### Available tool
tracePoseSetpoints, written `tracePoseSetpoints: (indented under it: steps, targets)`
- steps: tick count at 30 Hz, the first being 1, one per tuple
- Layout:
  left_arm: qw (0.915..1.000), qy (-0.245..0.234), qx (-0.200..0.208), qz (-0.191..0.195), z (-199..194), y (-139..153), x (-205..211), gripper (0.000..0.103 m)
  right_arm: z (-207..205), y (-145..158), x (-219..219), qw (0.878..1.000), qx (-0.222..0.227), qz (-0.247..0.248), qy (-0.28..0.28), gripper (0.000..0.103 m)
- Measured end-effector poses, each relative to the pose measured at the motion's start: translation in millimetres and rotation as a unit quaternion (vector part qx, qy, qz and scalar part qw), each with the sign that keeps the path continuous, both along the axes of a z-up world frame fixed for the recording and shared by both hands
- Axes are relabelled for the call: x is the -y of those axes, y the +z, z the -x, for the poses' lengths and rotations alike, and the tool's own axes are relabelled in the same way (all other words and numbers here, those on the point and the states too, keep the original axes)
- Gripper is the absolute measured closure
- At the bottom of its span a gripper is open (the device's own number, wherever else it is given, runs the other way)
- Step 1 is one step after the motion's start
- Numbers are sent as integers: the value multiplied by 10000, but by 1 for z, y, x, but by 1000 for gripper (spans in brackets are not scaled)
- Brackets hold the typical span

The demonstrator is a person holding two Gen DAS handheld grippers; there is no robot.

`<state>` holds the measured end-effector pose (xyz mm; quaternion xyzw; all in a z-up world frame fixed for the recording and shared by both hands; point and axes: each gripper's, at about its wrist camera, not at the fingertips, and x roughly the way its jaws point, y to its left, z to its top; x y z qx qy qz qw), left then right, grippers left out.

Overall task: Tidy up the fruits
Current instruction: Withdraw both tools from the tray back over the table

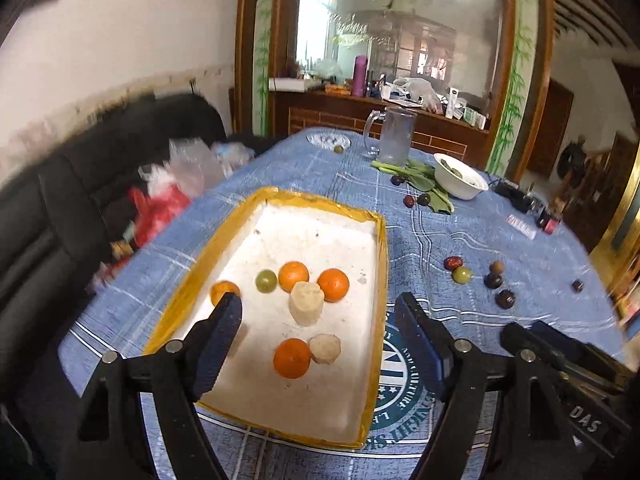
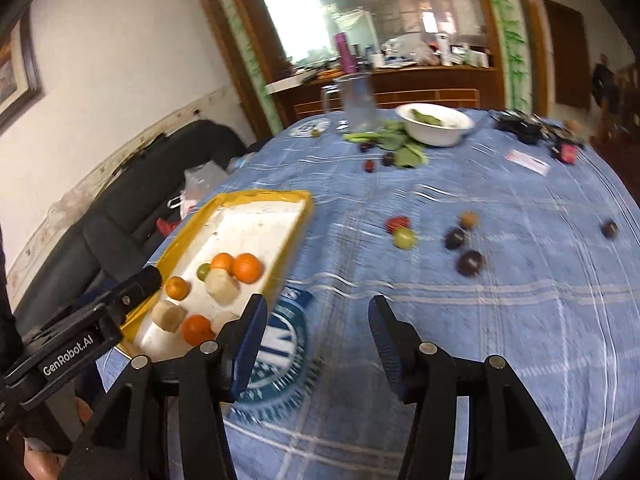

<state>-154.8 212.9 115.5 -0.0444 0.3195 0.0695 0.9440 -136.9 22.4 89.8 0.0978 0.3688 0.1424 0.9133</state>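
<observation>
Fruits lie in two groups: oranges (image 1: 334,285) and a green one (image 1: 266,281) sit in the yellow-rimmed tray (image 1: 248,216) at left, dark ones (image 1: 505,299) loose on the blue tablecloth (image 1: 520,240) at right. Left gripper (image 1: 320,320) tilts down over the tray, jaws spread, nothing between them. Its finger (image 1: 224,320) hides part of one orange. Right gripper (image 2: 318,320) angles down over bare cloth, jaws apart and empty; that view is blurred. Readable: "GenRobot.AI", "DAS".

Table (image 1: 280,168) in blue checked cloth — yellow-rimmed tray (image 1: 382,280), white bowl (image 1: 460,182), glass jug (image 1: 394,136), scattered small fruits (image 1: 494,280).
</observation>
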Motion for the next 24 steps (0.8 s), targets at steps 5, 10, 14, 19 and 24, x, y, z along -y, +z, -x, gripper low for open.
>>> tracePoseSetpoints:
  steps: [5,10,14,19,24]
  targets:
    - [9993,-149,85,-318,11,6,20,20,10,-4,27,9994,-106,-239,-242,46]
    - [9988,-233,89,-415,18,9,30,20,21,-4,36,9992,-62,-294,-273,46]
    - [9986,-259,66,-464,20,8,36,20,25,-3,35,9994,-26,-261,-224,46]
    - [9983,-291,76,-501,21,7,40,20,26,-6,36,9994,-39,-232,-236,46]
    - [9982,-326,8,-503,18,2,43,20,23,-11,39,9993,-106,-232,-255,46]
